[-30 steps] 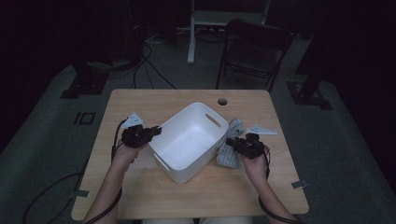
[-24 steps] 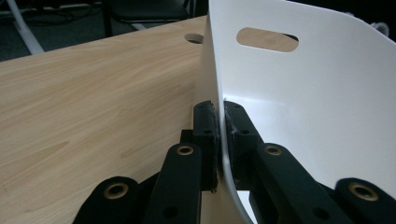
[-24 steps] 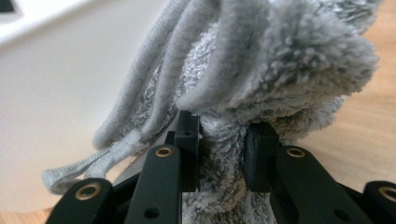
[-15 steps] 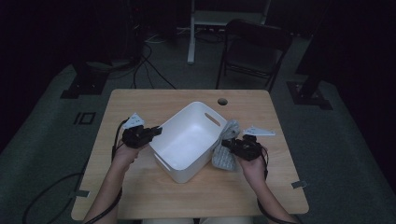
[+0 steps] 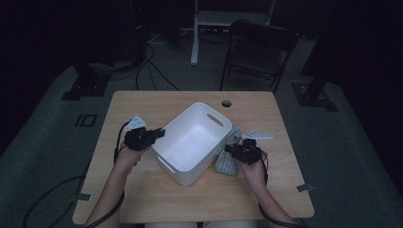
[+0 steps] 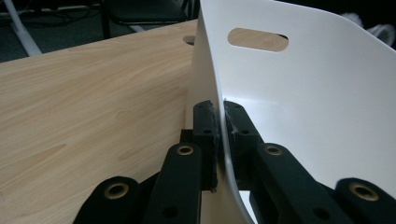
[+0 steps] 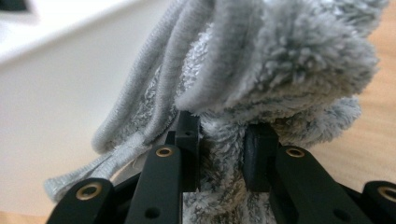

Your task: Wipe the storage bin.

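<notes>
Fluffy grey towel is bunched up right in the right gripper, whose jaws are pinched into the pile, and from above it sits on the wooden table just beside the right wall of the white plastic bin. Over on the other side, the left gripper has its jaws clamped tight on the bin's thin rim, one pad inside and one outside. Further back behind the table there's a dark folding chair on the floor.
</notes>
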Motion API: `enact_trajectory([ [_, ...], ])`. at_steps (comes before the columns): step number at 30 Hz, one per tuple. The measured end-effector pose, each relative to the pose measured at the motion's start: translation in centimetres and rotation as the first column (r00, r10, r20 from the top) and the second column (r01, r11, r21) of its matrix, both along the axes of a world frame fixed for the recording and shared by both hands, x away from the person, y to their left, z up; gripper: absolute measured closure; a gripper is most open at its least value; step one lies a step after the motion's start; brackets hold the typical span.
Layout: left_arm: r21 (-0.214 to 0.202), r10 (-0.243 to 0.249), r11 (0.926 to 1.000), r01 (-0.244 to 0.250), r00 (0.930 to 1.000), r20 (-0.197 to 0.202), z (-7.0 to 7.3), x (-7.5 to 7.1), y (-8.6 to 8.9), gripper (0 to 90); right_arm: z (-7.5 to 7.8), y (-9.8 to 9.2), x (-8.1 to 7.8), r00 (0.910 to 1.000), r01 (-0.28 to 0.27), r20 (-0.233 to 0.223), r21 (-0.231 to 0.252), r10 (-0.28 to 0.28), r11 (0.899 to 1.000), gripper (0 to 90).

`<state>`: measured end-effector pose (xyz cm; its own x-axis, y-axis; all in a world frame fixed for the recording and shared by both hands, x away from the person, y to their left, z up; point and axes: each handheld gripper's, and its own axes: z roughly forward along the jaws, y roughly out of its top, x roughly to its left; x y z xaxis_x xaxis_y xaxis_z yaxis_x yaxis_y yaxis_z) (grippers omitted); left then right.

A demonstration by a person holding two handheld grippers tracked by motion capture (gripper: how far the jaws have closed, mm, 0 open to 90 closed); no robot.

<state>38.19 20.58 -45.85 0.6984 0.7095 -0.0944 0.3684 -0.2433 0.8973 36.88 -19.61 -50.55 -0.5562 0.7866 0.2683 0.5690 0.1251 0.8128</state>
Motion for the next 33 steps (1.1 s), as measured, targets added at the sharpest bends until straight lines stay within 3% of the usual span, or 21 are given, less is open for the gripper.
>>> enact_trajectory([
  [5,0.013,0.006,0.9999,-0.006,1.0,0.003,0.1,0.0,-0.1,84.6,-2.4,0.6,1.4,0.9965,-0.002,-0.084,-0.067,-0.004,0.998,71.5],
  [8,0.01,0.011,0.9999,-0.011,0.9999,0.001,0.0,0.0,-0.1,84.5,-2.4,0.7,1.4,0.9956,0.0,-0.094,-0.07,-0.007,0.998,71.9],
  [12,0.015,0.007,0.9999,-0.008,1.0,0.003,0.1,-0.1,-0.2,84.6,-0.9,0.8,0.5,0.9979,-0.042,-0.051,-0.047,0.039,0.998,72.0],
  [17,0.012,-0.001,0.9999,0.001,1.0,0.0,0.1,-0.1,-0.3,84.5,2.8,0.7,-2.0,0.9908,-0.109,0.087,0.053,0.104,0.993,71.8],
  [19,-0.007,-0.001,1.0,0.001,0.9999,-0.014,0.0,0.1,-0.1,84.5,3.7,0.9,-2.7,0.9877,-0.109,0.119,0.058,0.102,0.992,71.8],
  [24,0.008,-0.007,0.9999,0.007,1.0,-0.001,0.0,0.0,-0.4,84.0,3.2,1.1,-2.7,0.9901,-0.08,0.119,0.041,0.074,0.996,71.8],
  [33,0.029,-0.005,0.9996,0.005,0.9999,0.015,0.1,-0.1,-0.6,83.9,1.4,1.9,-2.2,0.9921,-0.061,0.106,-0.061,0.067,0.996,71.8],
])
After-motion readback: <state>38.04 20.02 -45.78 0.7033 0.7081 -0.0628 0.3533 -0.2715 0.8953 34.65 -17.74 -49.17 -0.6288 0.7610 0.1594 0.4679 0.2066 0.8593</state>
